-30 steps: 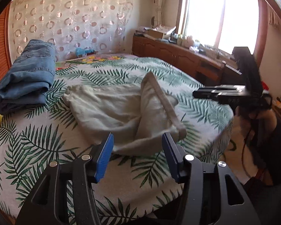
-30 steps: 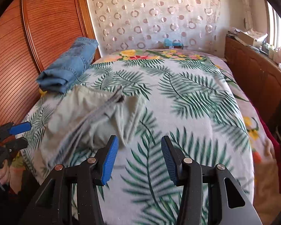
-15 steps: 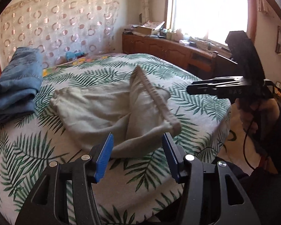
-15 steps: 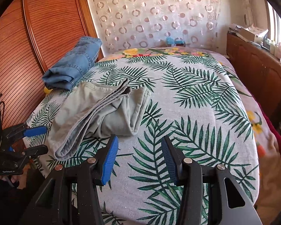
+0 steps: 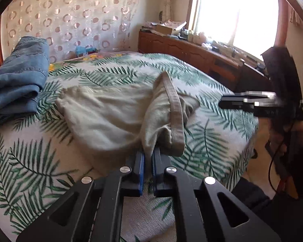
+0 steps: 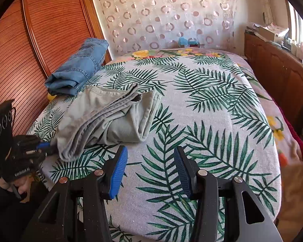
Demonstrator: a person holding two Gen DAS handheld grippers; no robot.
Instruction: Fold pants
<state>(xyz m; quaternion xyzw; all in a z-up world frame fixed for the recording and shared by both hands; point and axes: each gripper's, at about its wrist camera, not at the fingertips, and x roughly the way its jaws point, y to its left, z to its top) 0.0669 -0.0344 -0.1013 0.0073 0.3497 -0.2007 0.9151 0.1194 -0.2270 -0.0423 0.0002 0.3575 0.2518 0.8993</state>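
Grey-green pants (image 5: 111, 117) lie loosely folded on the palm-leaf bedspread (image 5: 30, 161), the waistband ridge (image 5: 174, 109) raised on top. My left gripper (image 5: 149, 155) has its jaws closing tight on the pants' near edge, cloth pinched between the blue pads. The right wrist view shows the same pants (image 6: 103, 119) at the bed's left side, with the left gripper (image 6: 43, 146) at their lower left corner. My right gripper (image 6: 150, 153) hovers open over bare bedspread to the right of the pants, nothing between its fingers. It also shows as the right gripper (image 5: 222, 102) beyond the bed's edge.
Folded blue jeans (image 5: 20, 80) rest at the far left by the ribbed wooden panel (image 6: 30, 40). A low wooden cabinet (image 5: 192, 54) with clutter runs under the window. The right half of the bedspread (image 6: 212, 100) carries no clothes. A person's hand holds the left gripper.
My left gripper moved forward to the pants' near edge and went from open to shut on the cloth. The right gripper stayed open and hardly moved.
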